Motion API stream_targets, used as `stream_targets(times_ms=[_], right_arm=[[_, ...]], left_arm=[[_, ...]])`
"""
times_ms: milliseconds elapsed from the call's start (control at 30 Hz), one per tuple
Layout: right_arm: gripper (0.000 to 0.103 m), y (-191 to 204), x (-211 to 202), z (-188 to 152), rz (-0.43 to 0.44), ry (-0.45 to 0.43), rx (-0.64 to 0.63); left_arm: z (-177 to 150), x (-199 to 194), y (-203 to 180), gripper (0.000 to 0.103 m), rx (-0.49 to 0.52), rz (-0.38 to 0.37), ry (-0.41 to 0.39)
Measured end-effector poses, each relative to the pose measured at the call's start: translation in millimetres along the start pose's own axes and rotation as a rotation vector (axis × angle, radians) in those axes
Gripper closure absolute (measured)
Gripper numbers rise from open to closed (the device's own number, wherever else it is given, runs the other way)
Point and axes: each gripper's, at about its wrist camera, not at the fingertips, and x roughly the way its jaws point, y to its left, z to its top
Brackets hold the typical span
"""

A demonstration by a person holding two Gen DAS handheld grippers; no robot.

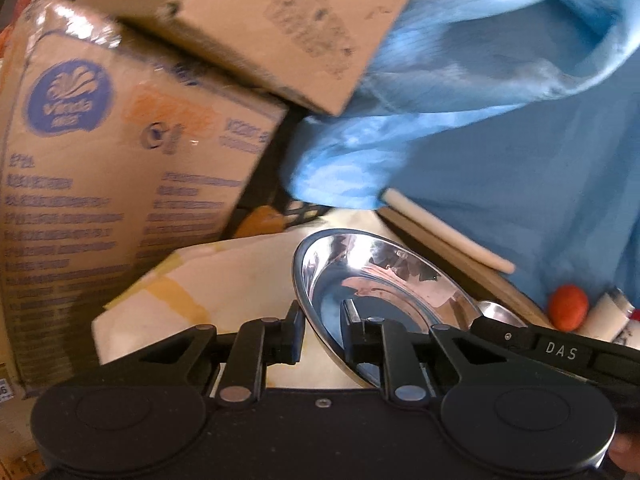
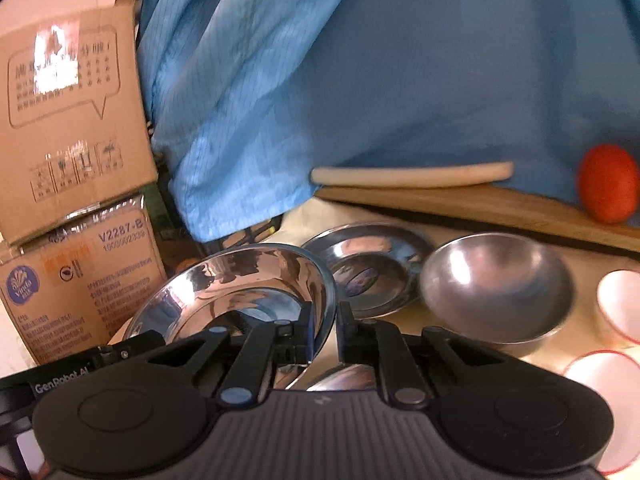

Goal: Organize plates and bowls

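Observation:
A shiny steel plate (image 1: 384, 276) hangs tilted above the cream table, held at two sides of its rim. My left gripper (image 1: 322, 320) is shut on the near rim in the left wrist view. My right gripper (image 2: 326, 320) is shut on the plate's (image 2: 240, 284) right rim in the right wrist view. On the table behind it lies a second steel plate (image 2: 372, 268), with a steel bowl (image 2: 496, 288) to its right. Two white bowls with red rims (image 2: 620, 304) stand at the right edge.
A blue garment (image 2: 400, 80) hangs close behind the table. A wooden board (image 2: 480, 204) carries a pale rolling pin (image 2: 412, 174) and an orange ball (image 2: 608, 182). Stacked cardboard boxes (image 1: 120, 160) crowd the left side.

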Motion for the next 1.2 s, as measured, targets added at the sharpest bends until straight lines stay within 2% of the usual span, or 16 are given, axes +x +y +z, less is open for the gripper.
stream_targets(times_ms=[333,633,933,1200], right_arm=[[0.090,-36.7,-49.3,-19.8,-0.102,-0.055,0.046],[0.089,-52.9,-81.8,-47.9,-0.178,-0.071,0.069],[0.088,-55.5,-92.0,-70.9,-0.217,-0.050,0.086],[0.087,-54.4,-93.5,-77.7,-0.223,-0.029,0.079]], left_arm=[[-18.2,-5.1,-42.9,0.082,0.091,-0.110,0.059],[-38.3,-9.9,-66.2,0.081,0.178,-0.157,0.131],[-48.0,-10.8,-76.8,0.081,0.288,-0.146,0.158],[-52.5,-8.9,-77.8,0.080,0.329,-0.130,0.177]])
